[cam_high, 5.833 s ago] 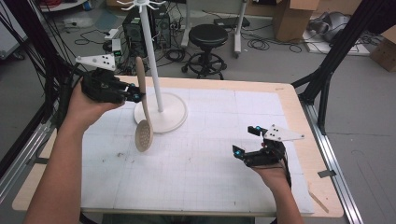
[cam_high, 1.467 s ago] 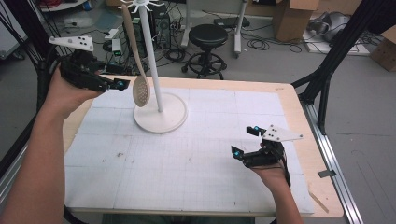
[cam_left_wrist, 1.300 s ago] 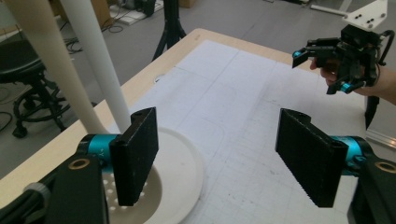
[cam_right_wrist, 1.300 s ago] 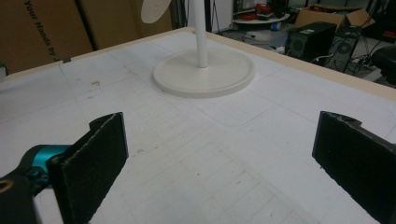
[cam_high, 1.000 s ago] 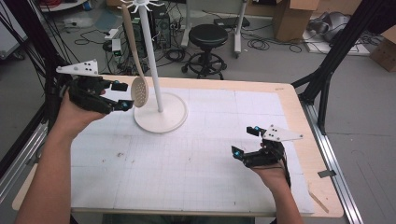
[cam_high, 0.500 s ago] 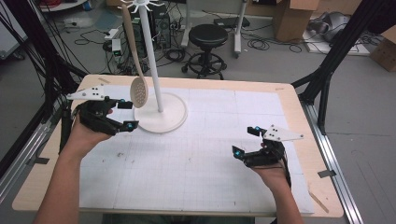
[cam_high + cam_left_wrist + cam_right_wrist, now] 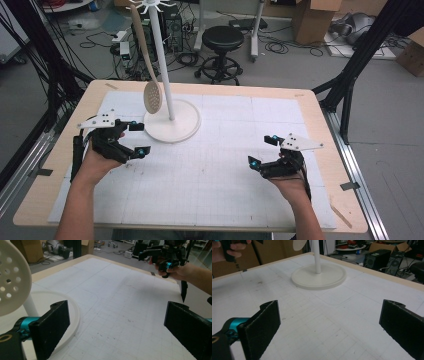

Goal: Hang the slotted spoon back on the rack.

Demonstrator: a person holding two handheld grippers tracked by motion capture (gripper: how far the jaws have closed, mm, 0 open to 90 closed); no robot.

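Observation:
A white stand (image 7: pixel 171 125) with a round base and a tall pole rises at the table's back left. From a hook at its top hangs a beige slotted spoon (image 7: pixel 151 95), its perforated head just above the base; that head (image 7: pixel 11 285) also fills the left gripper view's corner. My left gripper (image 7: pixel 137 138) rests on the mat just left of the base, open, nothing between its jaws. My right gripper (image 7: pixel 263 150) sits open at the front right, also empty. The stand's base (image 7: pixel 318 276) lies ahead in the right gripper view.
A white gridded mat (image 7: pixel 210 165) covers the wooden table (image 7: pixel 320 125). Behind the table stand a black stool (image 7: pixel 221 42), black frame legs, cables and cardboard boxes (image 7: pixel 310 15) on the floor.
The left gripper let go of the spoon, now hanging on the stand, then came down and back toward the table beside the base. The right gripper has stayed put.

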